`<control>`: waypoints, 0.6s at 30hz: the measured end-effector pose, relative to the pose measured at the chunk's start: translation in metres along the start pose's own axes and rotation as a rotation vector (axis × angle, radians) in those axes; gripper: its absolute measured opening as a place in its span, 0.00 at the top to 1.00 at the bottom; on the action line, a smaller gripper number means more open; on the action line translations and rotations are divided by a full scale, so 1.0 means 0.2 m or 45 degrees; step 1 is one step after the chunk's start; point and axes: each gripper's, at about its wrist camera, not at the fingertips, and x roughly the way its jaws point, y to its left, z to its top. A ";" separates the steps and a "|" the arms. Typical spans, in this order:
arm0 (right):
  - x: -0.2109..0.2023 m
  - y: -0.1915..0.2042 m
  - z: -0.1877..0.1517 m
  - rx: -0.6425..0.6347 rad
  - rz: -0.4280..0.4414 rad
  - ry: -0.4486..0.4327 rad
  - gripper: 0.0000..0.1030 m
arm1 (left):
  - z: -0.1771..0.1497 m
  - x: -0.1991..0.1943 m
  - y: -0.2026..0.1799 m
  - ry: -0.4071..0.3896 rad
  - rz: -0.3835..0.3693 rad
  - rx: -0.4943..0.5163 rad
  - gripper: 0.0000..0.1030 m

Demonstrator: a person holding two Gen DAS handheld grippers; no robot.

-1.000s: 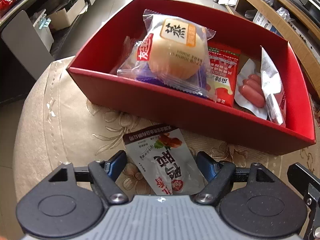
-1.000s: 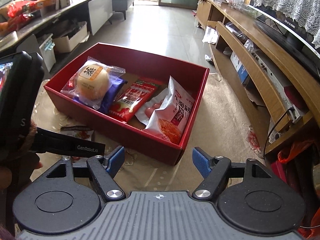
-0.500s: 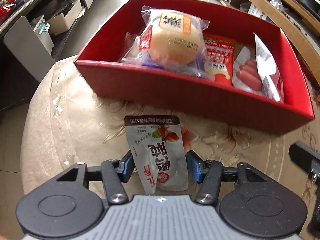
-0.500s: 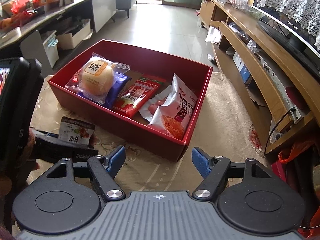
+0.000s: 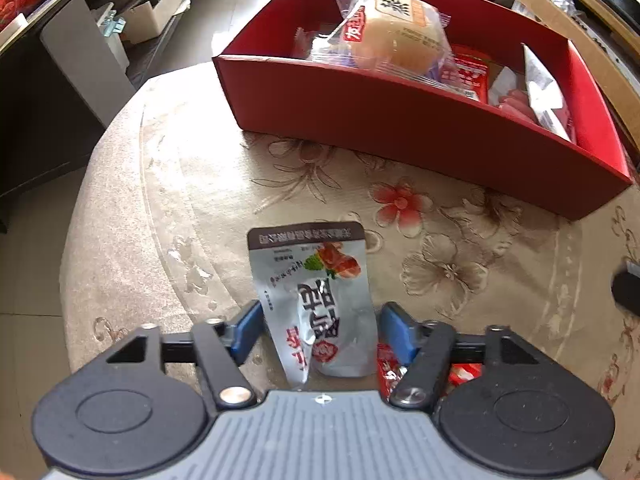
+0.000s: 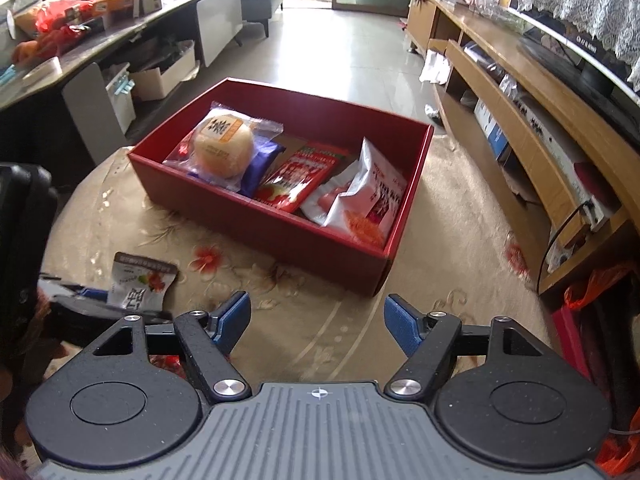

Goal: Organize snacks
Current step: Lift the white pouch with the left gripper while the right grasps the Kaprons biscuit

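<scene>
Two blue pads of the left gripper [image 5: 318,330] press on the lower sides of a silver snack pouch [image 5: 316,300], and the foil is creased and buckled between them, so the jaws are closed onto it. The pouch stands up between the fingers with its dark-banded top edge pointing away from the gripper toward the red box [image 5: 420,132]. Whether its bottom edge touches the cloth cannot be told from this view. Just beside the right pad, low down, a small red wrapper [image 5: 390,368] lies partly hidden under the finger linkage.

Beyond the pouch the floral tablecloth [image 5: 168,200] is bare up to the near wall of the box, which stands well apart from the gripper. Inside the box a wrapped round bun [image 5: 394,36] lies at the left end on top of other packets, with a red sachet [image 5: 466,76] next to it and a white packet [image 5: 540,80] leaning at the right end.

The right gripper [image 6: 318,320] hangs over the tablecloth with its jaws spread wide and nothing between them. From its camera the pouch [image 6: 140,280] shows to the left, held in the other tool, nearer than the box [image 6: 280,216] and clear of it.
</scene>
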 end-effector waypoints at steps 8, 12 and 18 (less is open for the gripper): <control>-0.02 0.12 -0.10 -0.050 0.060 0.063 0.21 | 0.02 0.00 -0.01 -0.028 0.006 0.010 0.50; -0.04 0.24 -0.17 -0.108 0.096 0.095 0.20 | -0.01 -0.03 0.03 -0.030 0.022 0.023 0.51; -0.02 0.45 -0.27 -0.153 0.178 0.171 0.20 | -0.02 -0.11 0.17 -0.052 -0.032 -0.024 0.51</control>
